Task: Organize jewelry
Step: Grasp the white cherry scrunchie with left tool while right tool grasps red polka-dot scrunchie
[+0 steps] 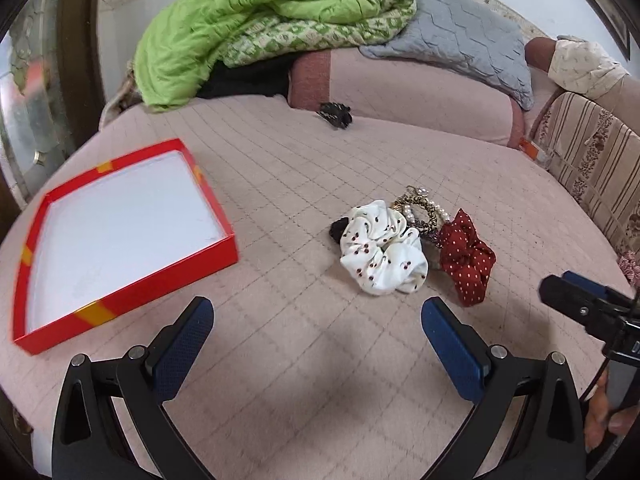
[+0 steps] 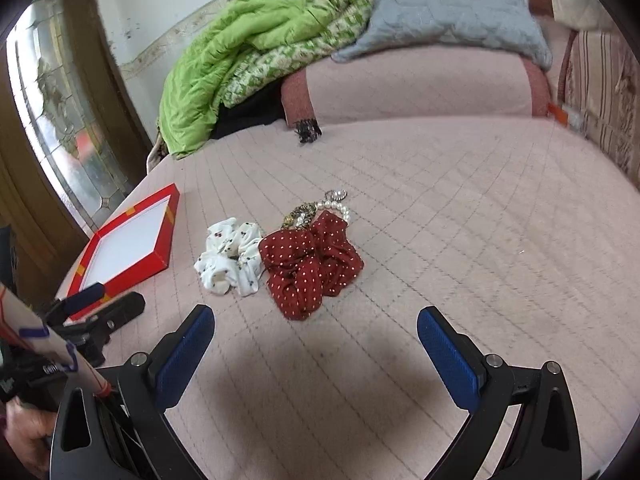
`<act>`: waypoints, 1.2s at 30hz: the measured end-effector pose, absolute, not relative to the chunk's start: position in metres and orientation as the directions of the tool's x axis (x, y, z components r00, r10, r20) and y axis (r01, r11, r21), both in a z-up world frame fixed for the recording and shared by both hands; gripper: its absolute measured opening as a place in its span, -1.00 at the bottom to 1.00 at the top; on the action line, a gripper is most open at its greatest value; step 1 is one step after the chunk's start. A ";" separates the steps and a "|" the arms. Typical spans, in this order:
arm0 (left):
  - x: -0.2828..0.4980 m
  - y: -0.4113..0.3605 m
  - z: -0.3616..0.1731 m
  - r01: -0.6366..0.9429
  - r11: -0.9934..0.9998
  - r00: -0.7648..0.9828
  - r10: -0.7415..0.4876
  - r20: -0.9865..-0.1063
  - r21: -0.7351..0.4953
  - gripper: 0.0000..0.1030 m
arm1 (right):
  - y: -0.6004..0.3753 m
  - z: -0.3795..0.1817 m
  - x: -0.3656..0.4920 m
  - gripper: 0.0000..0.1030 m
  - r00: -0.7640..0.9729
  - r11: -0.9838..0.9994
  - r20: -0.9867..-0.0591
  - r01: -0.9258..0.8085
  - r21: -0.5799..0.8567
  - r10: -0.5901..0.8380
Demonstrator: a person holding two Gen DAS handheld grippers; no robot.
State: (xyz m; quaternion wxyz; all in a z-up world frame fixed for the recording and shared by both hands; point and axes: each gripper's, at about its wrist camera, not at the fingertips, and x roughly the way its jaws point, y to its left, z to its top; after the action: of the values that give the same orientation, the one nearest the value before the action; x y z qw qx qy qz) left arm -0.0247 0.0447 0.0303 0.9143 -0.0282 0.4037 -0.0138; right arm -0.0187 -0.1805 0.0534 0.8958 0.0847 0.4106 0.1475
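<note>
Red box (image 1: 120, 240): shallow, open-topped, white inside, yellow marks on its walls; nothing lies in it. It sits on the pink quilted bedspread (image 1: 300, 360) and serves as the landmark below.

White scrunchie (image 1: 382, 254): cherry print, on the bedspread to the right of the box, well apart from it.

Red scrunchie (image 1: 466, 258): white dots, touching the white one on the side away from the box.

Pearl bracelet (image 1: 424, 212), leopard-print hair tie (image 1: 416, 204) and a small black hair tie (image 1: 339, 229): bunched against the two scrunchies, on their far side; none is in the box.

Black hair claw (image 1: 334, 114): far beyond the box, against the pink bolster (image 1: 400, 92).

Green blanket (image 1: 240, 20) and grey pillow (image 1: 460, 32): piled on the bolster.

Left gripper (image 1: 318, 336): fingers spread wide, holding nothing, above bare bedspread just nearer than the box.

Right gripper (image 2: 316, 344): fingers spread wide, empty, nearer than the red scrunchie, further from the box.
</note>
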 end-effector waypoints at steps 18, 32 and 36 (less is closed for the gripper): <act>0.016 0.060 0.022 -0.032 0.996 0.675 -0.036 -0.737 -0.078 1.00 | -0.156 0.015 0.039 1.00 0.500 0.937 -0.793 -0.154 0.313 0.348; 0.026 0.031 0.015 0.087 0.994 0.651 -0.108 -0.751 -0.067 1.00 | -0.170 0.013 0.060 -0.49 0.501 0.948 -0.808 -0.100 0.302 0.310; 0.040 0.007 0.007 0.123 0.992 0.637 -0.093 -0.765 -0.018 1.00 | -0.180 0.028 0.056 -0.49 0.549 0.954 -0.787 -0.071 0.292 0.282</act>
State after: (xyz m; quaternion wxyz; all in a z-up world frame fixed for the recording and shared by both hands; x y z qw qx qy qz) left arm 0.0397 0.0075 0.0069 0.9046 0.0179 0.4217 -0.0596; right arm 0.0560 -0.1804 0.0276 0.8726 0.1137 0.4641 0.1013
